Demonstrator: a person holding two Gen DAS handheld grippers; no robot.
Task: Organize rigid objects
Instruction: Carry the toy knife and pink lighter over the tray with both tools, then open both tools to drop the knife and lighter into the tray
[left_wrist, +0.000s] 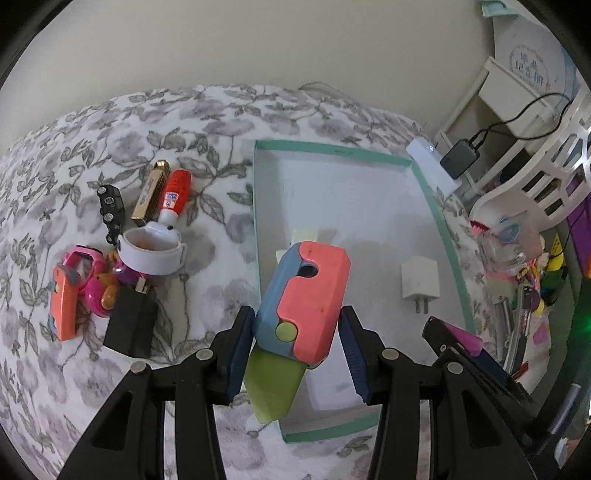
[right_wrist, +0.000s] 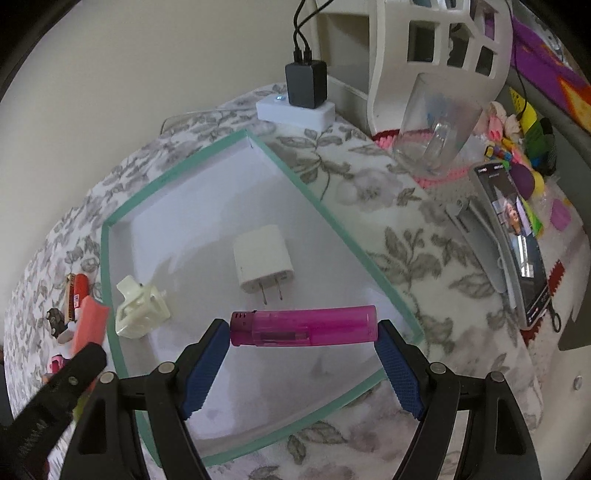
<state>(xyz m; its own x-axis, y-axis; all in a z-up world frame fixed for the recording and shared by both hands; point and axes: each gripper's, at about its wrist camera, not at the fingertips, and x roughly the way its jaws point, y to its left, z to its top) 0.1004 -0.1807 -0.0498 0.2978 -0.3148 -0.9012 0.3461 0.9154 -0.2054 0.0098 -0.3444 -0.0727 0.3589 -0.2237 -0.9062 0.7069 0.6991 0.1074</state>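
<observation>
left wrist: left claw grips one toy knife; right claw grips one lighter.

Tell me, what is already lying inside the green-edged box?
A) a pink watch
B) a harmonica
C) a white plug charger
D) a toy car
C: the white plug charger lies on the box's floor, while both grippers hold their items above it.
</observation>
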